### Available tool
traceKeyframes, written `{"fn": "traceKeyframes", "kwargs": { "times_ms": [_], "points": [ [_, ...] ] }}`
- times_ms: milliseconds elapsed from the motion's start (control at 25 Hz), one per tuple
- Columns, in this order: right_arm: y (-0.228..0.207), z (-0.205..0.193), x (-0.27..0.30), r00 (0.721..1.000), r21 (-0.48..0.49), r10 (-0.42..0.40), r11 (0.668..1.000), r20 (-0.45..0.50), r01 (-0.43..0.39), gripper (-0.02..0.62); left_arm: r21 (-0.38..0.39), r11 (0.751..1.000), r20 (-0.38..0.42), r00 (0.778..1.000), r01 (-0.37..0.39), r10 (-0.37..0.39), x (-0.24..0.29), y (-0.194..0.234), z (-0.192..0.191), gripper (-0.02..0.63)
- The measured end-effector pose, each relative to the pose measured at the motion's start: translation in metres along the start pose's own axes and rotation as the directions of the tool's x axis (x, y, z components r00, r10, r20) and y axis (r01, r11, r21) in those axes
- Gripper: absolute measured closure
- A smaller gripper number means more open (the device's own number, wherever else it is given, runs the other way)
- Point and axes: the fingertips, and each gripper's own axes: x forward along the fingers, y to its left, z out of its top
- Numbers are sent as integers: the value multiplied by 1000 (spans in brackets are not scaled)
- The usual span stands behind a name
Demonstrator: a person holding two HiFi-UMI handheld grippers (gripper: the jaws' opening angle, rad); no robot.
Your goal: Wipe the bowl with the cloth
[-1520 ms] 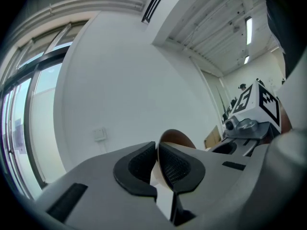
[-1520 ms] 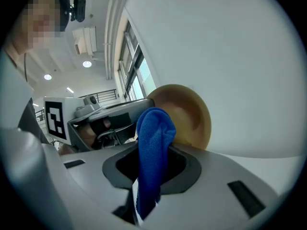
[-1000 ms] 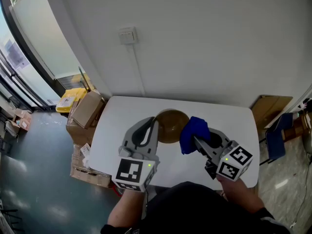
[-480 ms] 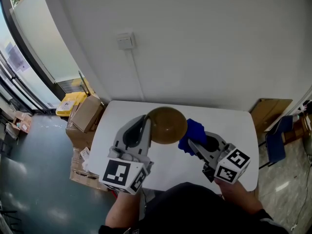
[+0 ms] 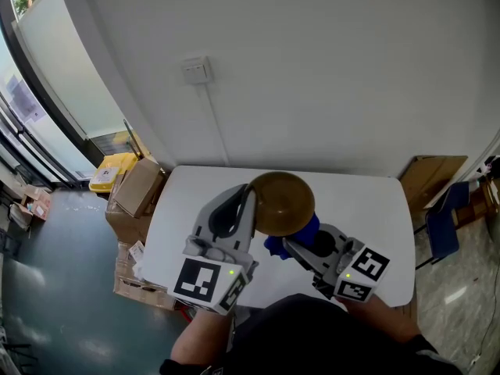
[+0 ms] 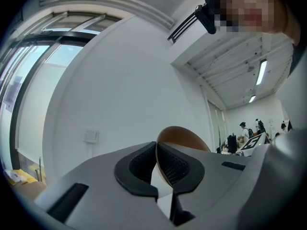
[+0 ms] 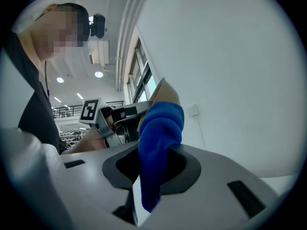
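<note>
A brown bowl [image 5: 283, 202] is held up off the white table [image 5: 355, 198], tilted on its side, with my left gripper [image 5: 251, 196] shut on its rim. In the left gripper view the bowl [image 6: 181, 137] stands between the closed pads. My right gripper [image 5: 286, 244] is shut on a blue cloth [image 5: 295, 237], which sits just under the bowl's lower edge and is partly hidden by it. In the right gripper view the cloth [image 7: 158, 133] bulges from the jaws, with the bowl's edge [image 7: 165, 93] right behind it.
The table stands against a white wall with a switch plate [image 5: 196, 69]. Cardboard boxes [image 5: 136, 187] and a yellow item [image 5: 105, 170] lie on the floor at the left. A brown board [image 5: 426, 175] leans at the right.
The left gripper has lifted the bowl off the table and tilted it. The right gripper with the cloth has moved left, under the bowl.
</note>
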Motion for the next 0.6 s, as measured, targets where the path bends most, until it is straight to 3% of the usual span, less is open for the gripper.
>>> {"fn": "traceKeyframes", "kwargs": {
  "times_ms": [440,600],
  "points": [
    [32,-17,14,992,-9,112,994,-62,-113,522,-25,995,3,995,97,-97,9,-32,1,584],
    [35,-15,9,989,-18,141,990,-53,-142,523,-12,995,-29,994,102,-102,6,-22,-4,583]
  ]
}}
